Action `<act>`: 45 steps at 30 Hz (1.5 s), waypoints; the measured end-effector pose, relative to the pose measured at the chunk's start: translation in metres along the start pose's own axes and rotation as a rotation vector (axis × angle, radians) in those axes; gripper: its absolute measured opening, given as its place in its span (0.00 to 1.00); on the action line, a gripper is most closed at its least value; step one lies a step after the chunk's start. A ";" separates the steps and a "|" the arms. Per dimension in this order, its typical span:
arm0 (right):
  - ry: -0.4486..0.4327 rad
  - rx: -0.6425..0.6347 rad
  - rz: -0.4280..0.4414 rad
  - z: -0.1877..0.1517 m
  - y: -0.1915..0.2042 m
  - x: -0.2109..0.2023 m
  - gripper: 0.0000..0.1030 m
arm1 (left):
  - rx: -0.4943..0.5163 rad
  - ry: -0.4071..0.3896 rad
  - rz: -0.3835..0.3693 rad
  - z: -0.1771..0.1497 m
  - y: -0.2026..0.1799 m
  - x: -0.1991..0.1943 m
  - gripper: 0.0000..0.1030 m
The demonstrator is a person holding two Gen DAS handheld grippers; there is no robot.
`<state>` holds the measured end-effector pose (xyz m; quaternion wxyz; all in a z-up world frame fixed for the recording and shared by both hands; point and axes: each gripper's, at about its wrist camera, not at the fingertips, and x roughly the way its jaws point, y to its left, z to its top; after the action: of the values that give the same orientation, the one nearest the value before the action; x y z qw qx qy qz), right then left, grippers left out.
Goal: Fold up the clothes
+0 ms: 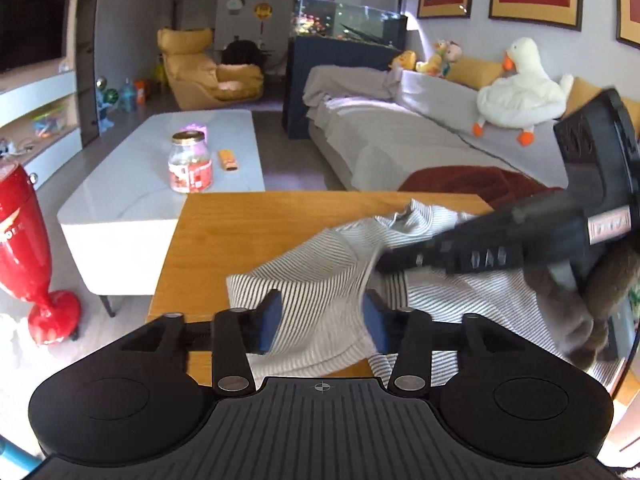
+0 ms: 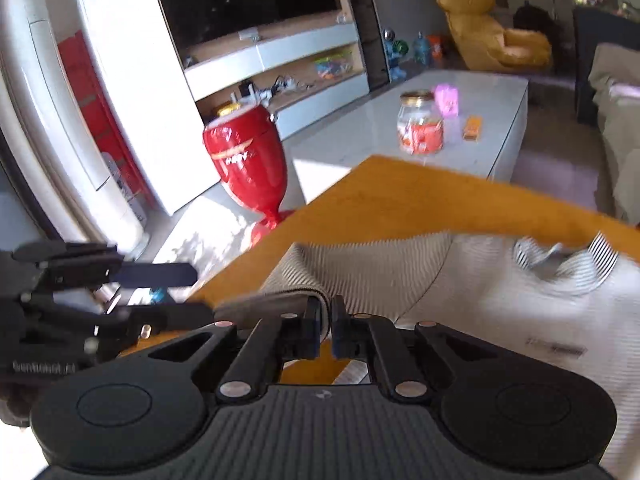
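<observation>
A grey-and-white striped garment (image 1: 320, 284) lies rumpled on the wooden table (image 1: 208, 232). My left gripper (image 1: 323, 320) stands open, its blue pads (image 1: 270, 320) apart on either side of a fold of the cloth without pressing it. My right gripper (image 1: 384, 266) comes in from the right, its tips down on the garment just beyond. In the right wrist view my right gripper (image 2: 326, 320) is shut on a rolled edge of the striped garment (image 2: 400, 276) near the table's (image 2: 400, 200) left side. The left gripper (image 2: 172, 294) shows at the left, jaws apart.
Beyond the wooden table stands a white coffee table (image 1: 132, 184) bearing a glass jar (image 1: 190, 162). A red vase-shaped stand (image 1: 24, 240) is on the floor at the left. A grey-covered sofa (image 1: 400, 140) holds a dark red cloth (image 1: 472, 184) and a white goose plush (image 1: 520, 96).
</observation>
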<state>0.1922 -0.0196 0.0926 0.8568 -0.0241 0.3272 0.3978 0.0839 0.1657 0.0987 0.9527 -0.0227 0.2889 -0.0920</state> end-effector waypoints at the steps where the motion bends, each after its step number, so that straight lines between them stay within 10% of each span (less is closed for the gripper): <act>1: -0.057 -0.015 -0.030 0.016 -0.006 -0.013 0.03 | -0.001 -0.007 0.000 0.001 -0.001 0.002 0.68; 9: -0.303 -0.023 -0.209 0.095 -0.064 -0.095 0.01 | 0.084 0.026 0.026 0.010 -0.035 0.071 0.87; 14: -0.056 0.165 -0.054 0.049 -0.092 -0.068 0.06 | 0.078 0.017 -0.036 0.008 -0.038 0.071 0.90; 17: 0.073 0.271 0.067 0.003 -0.085 -0.030 0.26 | 0.094 0.011 -0.014 0.003 -0.035 0.059 0.94; 25: 0.170 0.322 0.127 -0.039 -0.052 0.046 0.20 | 0.061 0.064 0.068 -0.015 -0.017 0.042 0.96; 26: 0.150 0.271 0.113 -0.033 -0.043 0.048 0.04 | 0.050 0.066 0.080 -0.015 -0.015 0.043 0.96; 36: -0.295 -0.051 -0.049 0.090 -0.032 -0.070 0.03 | -0.011 0.095 0.069 -0.008 -0.019 0.106 0.98; 45: -0.323 0.082 -0.215 0.077 -0.118 -0.096 0.03 | -0.077 0.115 0.313 -0.003 0.022 0.133 0.98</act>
<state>0.2715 -0.1409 0.1828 0.9359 0.0403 0.1972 0.2890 0.1948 0.1621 0.0214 0.9356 -0.0087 0.3463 0.0674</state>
